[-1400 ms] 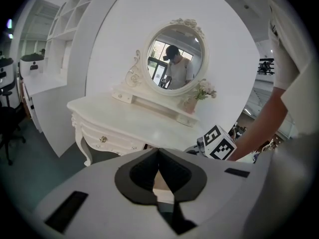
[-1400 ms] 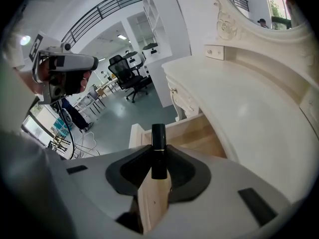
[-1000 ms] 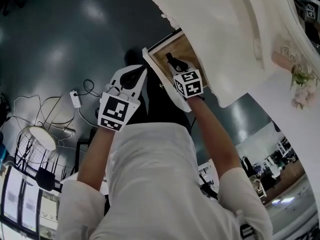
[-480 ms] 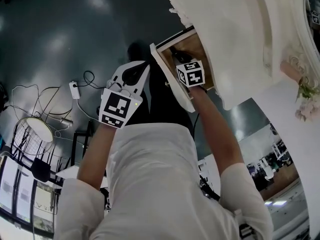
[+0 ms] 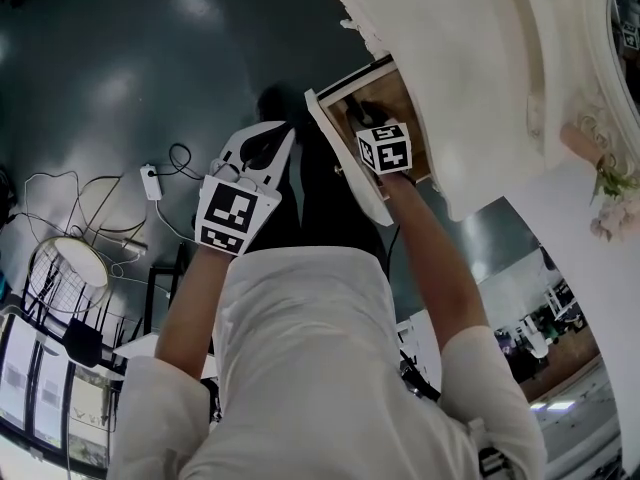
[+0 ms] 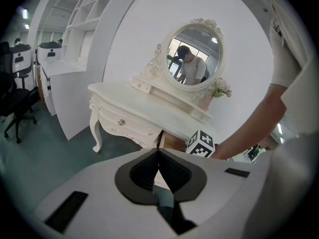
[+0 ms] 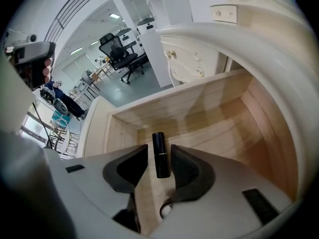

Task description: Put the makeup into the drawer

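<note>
The person's right arm reached straight out over the open light-wood drawer (image 5: 398,96). The right gripper (image 5: 362,116) pointed steeply down into the drawer. Its jaws had just been opening and stood spread wide. The small black tube of makeup (image 7: 160,159) lay flat on the drawer's wooden floor (image 7: 219,133), right between those jaws. I could see a gap on its left side, so nothing squeezed it. The tube was dark and shiny, with a thin pale ring round its middle.

The left arm was bent. The left gripper (image 5: 265,150) hung outside the drawer, just beside the drawer's white front. Its jaws (image 6: 158,151) were pressed together with nothing in them.

The drawer stuck out from a white bench with curly carving (image 6: 130,108). Above the drawer, on the bench, stood an oval mirror (image 6: 195,54) and pale flowers (image 6: 220,89). Below the drawer was a dark shiny floor (image 5: 110,78) with thin cables (image 5: 172,176) on it. Far past the drawer stood a black office chair (image 7: 119,51).
</note>
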Demonstrator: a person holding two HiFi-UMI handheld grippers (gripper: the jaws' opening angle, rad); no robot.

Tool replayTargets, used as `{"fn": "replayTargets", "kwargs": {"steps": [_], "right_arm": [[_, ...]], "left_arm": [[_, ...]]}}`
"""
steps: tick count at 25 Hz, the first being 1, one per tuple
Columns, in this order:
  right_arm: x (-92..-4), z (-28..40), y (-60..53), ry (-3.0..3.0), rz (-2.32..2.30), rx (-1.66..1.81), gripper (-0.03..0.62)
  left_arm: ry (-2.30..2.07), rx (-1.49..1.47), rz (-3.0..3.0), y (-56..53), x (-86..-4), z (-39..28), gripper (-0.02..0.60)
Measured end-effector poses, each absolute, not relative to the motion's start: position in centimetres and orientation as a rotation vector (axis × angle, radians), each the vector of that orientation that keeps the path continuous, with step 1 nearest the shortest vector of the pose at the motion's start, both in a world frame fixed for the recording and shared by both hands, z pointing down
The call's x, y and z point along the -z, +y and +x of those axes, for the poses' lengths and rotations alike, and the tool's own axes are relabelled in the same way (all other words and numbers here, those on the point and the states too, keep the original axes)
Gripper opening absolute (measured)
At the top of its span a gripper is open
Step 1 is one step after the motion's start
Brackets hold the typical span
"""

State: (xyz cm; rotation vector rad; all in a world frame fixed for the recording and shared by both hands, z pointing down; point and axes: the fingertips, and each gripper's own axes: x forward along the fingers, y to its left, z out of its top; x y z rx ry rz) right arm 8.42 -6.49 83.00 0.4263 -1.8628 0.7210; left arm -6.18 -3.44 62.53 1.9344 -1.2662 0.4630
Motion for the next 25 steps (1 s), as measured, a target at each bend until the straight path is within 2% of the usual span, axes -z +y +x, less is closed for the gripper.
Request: {"fn": "replayTargets", "kwargs": {"steps": [11,25], "right_arm": [[-77.5,8.3,-7.7,-1.934,0.529,-0.665,0.147],[-67.5,9.4,-9.2,-2.023,0.815,-0.585,0.057]], "left_arm": [[-1.291,-0.467,1.997,-3.0,-59.4,-8.1,0.017],[-1.207,-0.513,2.170,-0.7,-54.6,-9.8,0.017]]}}
